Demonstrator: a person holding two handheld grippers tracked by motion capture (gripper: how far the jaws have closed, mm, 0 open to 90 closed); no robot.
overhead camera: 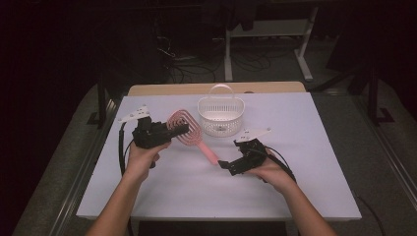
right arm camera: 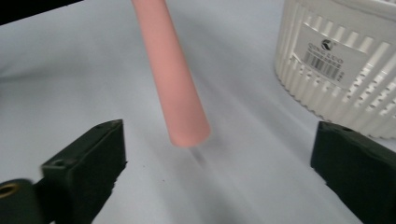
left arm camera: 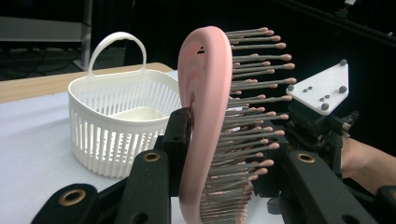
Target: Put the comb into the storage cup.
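A pink hairbrush (overhead camera: 189, 130) with an open looped head is held above the white table (overhead camera: 305, 182). My left gripper (overhead camera: 179, 129) is shut on the brush head (left arm camera: 205, 116), one pad on its back and the other among the bristles. The brush's handle (right arm camera: 175, 79) slants down toward my right gripper (overhead camera: 223, 166). That gripper (right arm camera: 219, 158) is open, and the handle's end hangs between its jaws, apart from both pads. A white slotted basket (overhead camera: 221, 115) with an upright handle stands just behind the brush.
The basket (left arm camera: 116, 121) looks empty inside and stands close to the right gripper's far jaw, its barcode label (right arm camera: 327, 58) facing the camera. Bare tabletop lies in front of both hands. Beyond the table's wooden far edge (overhead camera: 216, 88) are dark floor, cables and white frame legs.
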